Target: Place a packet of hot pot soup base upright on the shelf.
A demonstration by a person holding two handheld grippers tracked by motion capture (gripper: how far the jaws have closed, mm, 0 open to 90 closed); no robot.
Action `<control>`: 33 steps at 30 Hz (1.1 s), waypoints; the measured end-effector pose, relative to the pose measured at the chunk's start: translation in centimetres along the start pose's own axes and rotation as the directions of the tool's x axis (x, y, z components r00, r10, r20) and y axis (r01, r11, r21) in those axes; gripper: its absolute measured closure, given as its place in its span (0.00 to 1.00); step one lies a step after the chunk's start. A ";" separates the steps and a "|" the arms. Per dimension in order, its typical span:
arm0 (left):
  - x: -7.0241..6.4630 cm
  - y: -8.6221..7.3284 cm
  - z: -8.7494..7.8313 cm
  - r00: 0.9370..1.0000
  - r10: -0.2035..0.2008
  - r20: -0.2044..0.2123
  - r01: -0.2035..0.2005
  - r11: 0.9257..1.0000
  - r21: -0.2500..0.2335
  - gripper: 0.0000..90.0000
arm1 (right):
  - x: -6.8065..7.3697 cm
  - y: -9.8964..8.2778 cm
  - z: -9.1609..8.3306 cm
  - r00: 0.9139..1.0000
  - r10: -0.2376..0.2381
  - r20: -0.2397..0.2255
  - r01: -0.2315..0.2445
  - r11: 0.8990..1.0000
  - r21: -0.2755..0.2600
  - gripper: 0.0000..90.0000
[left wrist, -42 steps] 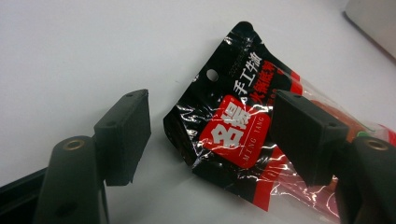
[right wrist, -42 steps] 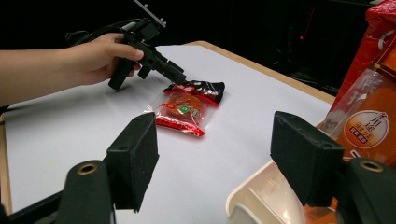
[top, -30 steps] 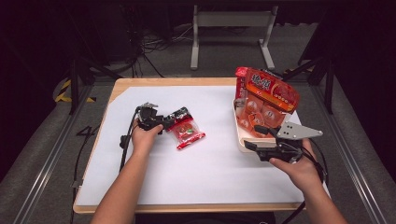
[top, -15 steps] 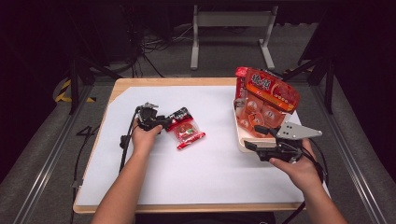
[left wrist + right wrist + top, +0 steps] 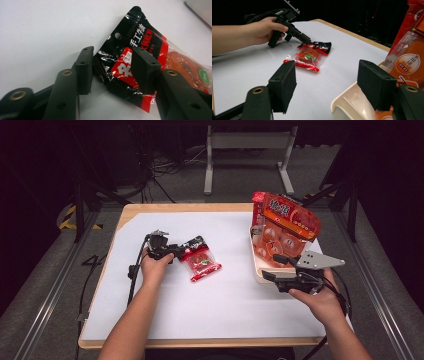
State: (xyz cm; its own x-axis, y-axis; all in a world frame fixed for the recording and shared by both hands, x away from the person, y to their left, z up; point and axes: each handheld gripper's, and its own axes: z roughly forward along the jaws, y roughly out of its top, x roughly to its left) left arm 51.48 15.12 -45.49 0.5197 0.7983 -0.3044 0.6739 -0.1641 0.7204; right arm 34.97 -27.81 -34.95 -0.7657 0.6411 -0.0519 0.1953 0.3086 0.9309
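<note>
Red-and-black snack packet (image 5: 200, 261) lies flat on the white mat (image 5: 210, 305), well left of the cream tray (image 5: 256, 265). Its black end sits between the left gripper's (image 5: 184, 251) jaws, which have just been closing onto its crinkled edge. The right gripper (image 5: 270, 268) gapes empty beside the tray's corner.

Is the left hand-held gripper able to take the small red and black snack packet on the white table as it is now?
Probably yes. The left hand-held gripper already has the black end of the small red and black snack packet between its jaws, which have just been closing, and nothing lies in the way.
</note>
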 end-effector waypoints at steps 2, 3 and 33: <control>-0.1 0.0 0.0 1.000 -0.005 -0.003 0.005 1.000 0.005 0.66 | 0.0 0.0 0.0 1.000 0.000 0.001 0.000 1.000 0.001 0.36; -0.1 0.0 0.0 1.000 -0.009 -0.003 0.009 1.000 0.008 0.68 | 0.0 0.0 0.0 1.000 0.001 0.000 -0.001 1.000 0.000 0.36; -4.2 1.1 -5.4 0.979 0.202 -0.026 -0.203 0.958 -0.201 1.00 | 0.1 0.3 -0.1 1.000 0.000 -0.012 0.001 1.000 0.031 0.57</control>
State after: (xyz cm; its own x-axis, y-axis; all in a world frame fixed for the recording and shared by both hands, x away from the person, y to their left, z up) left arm 47.18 14.71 -40.02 0.6311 0.7636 -0.1363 0.4346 -0.2026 0.8775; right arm 34.93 -27.73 -34.65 -0.7732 0.6324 -0.0479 0.2133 0.3304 0.9194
